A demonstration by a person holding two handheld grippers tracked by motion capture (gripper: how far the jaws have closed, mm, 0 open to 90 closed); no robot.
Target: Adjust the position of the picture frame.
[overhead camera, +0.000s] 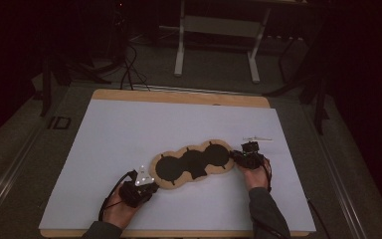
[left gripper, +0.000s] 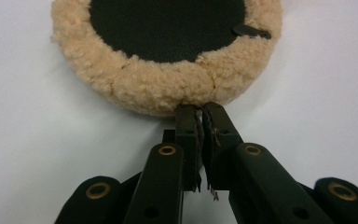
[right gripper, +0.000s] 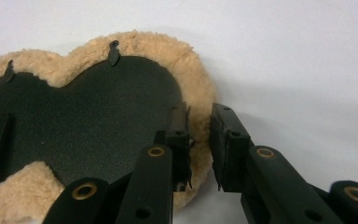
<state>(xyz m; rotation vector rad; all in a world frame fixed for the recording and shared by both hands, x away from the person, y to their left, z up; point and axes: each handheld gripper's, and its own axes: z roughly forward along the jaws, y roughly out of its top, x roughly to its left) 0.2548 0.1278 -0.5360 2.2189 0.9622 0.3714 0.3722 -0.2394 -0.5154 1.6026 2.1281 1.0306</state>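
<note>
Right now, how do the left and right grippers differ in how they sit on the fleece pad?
The left gripper has its jaws nearly together, pinching the edge of the fleece pad at its near-left end. The right gripper has a gap between its jaws, which straddle the fleece rim at the far-right end without pressing it. Both are black, hand-held, and sit low over the white table cover.

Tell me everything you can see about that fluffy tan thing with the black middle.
The fleece pad lies flat on the white sheet, slanting up to the right. It has three joined round lobes, a black face with small black tabs and a woolly tan border. The left gripper pinches its lower-left edge; the right gripper straddles the other end's border.
</note>
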